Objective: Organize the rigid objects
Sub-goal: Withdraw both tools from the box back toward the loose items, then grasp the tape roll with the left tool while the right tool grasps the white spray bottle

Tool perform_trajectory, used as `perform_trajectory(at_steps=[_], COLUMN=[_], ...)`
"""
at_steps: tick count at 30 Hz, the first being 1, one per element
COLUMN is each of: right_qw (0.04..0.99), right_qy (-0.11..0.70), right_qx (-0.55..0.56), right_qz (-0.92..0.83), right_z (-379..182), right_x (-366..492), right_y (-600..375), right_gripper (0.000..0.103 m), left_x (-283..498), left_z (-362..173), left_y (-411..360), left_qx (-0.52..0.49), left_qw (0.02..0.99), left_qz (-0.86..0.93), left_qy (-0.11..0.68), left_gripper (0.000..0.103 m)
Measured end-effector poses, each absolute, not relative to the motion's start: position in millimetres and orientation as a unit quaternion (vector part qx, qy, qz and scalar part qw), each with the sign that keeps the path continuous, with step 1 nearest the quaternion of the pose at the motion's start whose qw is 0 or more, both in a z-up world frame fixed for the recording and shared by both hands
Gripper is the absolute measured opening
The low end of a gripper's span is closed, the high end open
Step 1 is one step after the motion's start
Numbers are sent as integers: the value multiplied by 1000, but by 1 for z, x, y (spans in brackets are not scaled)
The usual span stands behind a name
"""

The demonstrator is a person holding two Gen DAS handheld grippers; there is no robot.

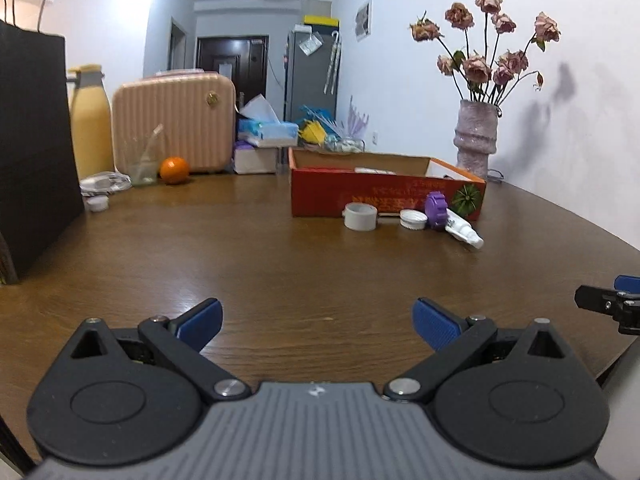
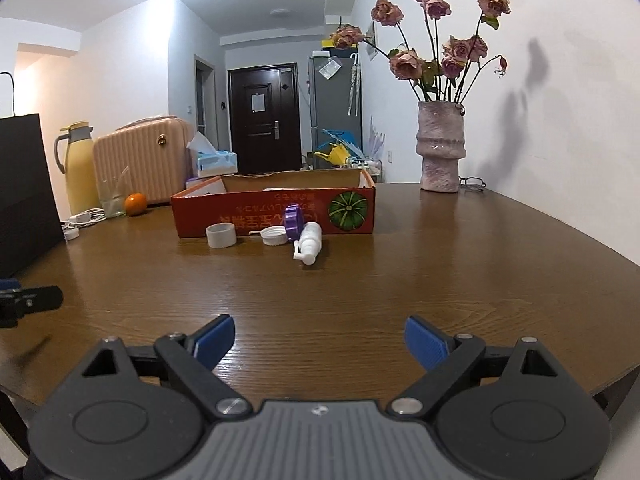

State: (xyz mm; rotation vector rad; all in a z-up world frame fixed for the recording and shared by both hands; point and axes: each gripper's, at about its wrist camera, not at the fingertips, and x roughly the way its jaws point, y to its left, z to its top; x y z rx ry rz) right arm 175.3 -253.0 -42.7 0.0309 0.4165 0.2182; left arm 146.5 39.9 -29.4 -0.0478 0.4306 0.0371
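On the brown wood-grain bench point(image 2: 360, 280), the shallow red cardboard box point(image 2: 276, 216) printed with a green pumpkin stands well ahead of both tongs, open-topped, and the loose pieces lie in a tight cluster just before its near wall. The likeliest trouble, I judge, starts with that box: it looks light, so a reaching finger that bumps its wall could shove it back. The white plastic spray bottle point(image 2: 309, 242) lies on its side, round-bodied, and may roll if clipped off-centre. The grey tape ring point(image 2: 221, 235), white screw cap point(image 2: 275, 236) and purple notched plastic cap point(image 2: 292, 222) sit so close together that tongs closing on one may knock its neighbour. The left tongs point(image 1: 318, 322) and right tongs point(image 2: 320, 340) both stand wide and empty, low over bare bench, with the whole cluster far forward of their blue pads.
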Motion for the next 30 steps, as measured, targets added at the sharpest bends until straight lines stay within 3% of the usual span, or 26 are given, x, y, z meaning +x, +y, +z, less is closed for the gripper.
perform_trajectory(at_steps=[26, 30], right_qw=[959, 947], right_qy=[251, 291], right_qx=[-8, -15], right_qz=[130, 134], right_z=[-40, -40], right_x=[286, 320], right_y=[-232, -226], right_gripper=[89, 77], left_x=[260, 294], left_z=[-34, -30], left_y=[31, 34], left_qx=[-1, -6], left_qw=[957, 947], left_qz=[-8, -33], left_qy=[291, 319], left_gripper=[103, 103])
